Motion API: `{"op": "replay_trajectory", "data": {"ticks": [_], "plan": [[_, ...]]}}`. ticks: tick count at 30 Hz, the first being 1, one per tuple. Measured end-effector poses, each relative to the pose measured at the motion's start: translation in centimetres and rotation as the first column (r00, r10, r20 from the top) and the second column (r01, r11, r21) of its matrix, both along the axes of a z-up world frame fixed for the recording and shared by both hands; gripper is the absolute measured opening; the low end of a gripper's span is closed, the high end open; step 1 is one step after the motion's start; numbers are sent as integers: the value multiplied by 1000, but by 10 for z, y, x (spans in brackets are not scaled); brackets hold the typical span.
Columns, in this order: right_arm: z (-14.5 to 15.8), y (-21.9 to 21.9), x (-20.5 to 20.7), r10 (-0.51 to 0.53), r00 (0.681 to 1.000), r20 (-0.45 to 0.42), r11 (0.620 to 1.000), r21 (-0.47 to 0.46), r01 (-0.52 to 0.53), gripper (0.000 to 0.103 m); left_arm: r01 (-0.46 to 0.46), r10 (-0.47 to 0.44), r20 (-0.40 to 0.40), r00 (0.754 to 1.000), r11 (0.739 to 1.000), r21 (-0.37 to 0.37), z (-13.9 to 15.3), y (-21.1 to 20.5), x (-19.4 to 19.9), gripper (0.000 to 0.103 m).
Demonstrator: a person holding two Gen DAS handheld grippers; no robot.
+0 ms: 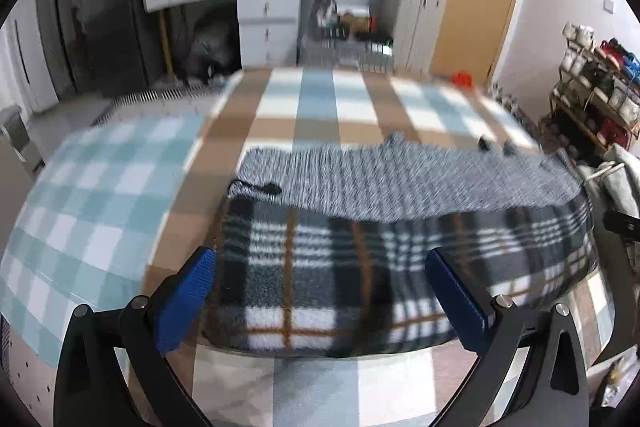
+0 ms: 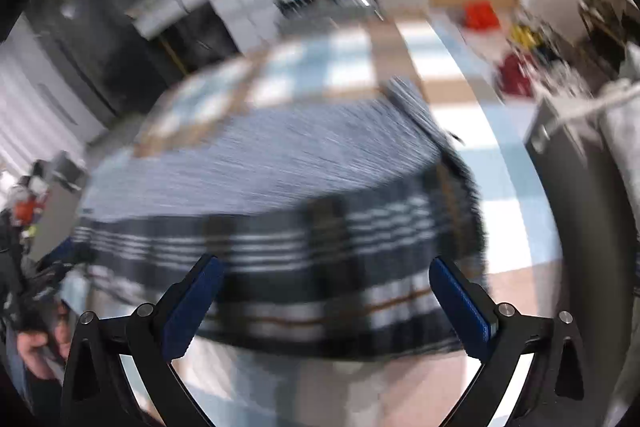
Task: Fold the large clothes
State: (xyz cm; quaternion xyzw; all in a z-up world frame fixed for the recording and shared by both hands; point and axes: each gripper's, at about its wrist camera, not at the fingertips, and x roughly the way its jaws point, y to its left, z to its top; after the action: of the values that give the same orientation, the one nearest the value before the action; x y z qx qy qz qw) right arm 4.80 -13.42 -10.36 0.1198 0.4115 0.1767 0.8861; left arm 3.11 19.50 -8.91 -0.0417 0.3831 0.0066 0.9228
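**Both tongs apart above folded garment**

Left tongs (image 1: pixel 320 291): blue-padded fingers spread wide, nothing between them. Right tongs (image 2: pixel 326 301): likewise spread, empty.

Dark plaid fleece garment with white and brown stripes (image 1: pixel 360 267) lies flat on the counter covered by a blue, white and brown checked cloth (image 1: pixel 316 103). Its grey ribbed knit panel (image 1: pixel 400 183) sits at 12 o'clock of the plaid. Right view motion-blurred.

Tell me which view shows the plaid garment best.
The left wrist view: the plaid garment is fairly sharp there, showing its brown stripes, grey knit inner side and near edge on the checked cloth. The right wrist view shows it heavily motion-blurred.
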Motion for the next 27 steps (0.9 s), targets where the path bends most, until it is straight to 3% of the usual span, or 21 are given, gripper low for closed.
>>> {"op": "replay_trajectory", "data": {"ticks": [4, 7, 12, 15, 16, 18, 22, 27], "plan": [[17, 15, -32, -22, 994, 110, 995, 97, 12, 103, 17, -20, 94, 995, 999, 32, 17, -15, -17, 102], [9, 11, -32, -70, 992, 101, 972, 229, 45, 103, 53, -60, 142, 988, 997, 49, 22, -26, -20, 102], [-35, -35, -22, -138, 989, -58, 890, 431, 150, 103, 136, -137, 119, 983, 991, 19, 16, -49, -8, 102], [-74, -74, -12, -159, 960, -229, 765, 586, 267, 103, 181, -180, 96, 979, 984, 5, 13, -75, 3, 102], [-80, -80, -9, -145, 956, -257, 743, 609, 276, 103, 200, -198, 87, 976, 980, -7, 12, -85, 8, 102], [-91, -89, -2, -128, 944, -303, 715, 632, 299, 103, 218, -216, 79, 973, 976, -20, 11, -99, 12, 102], [-103, -92, 15, -108, 918, -381, 742, 583, 330, 103, 232, -231, 50, 972, 972, -23, 4, -125, 26, 102], [-116, -93, 32, -75, 885, -459, 718, 591, 368, 103, 205, -205, -1, 979, 979, -12, -7, -131, 34, 102]]}}
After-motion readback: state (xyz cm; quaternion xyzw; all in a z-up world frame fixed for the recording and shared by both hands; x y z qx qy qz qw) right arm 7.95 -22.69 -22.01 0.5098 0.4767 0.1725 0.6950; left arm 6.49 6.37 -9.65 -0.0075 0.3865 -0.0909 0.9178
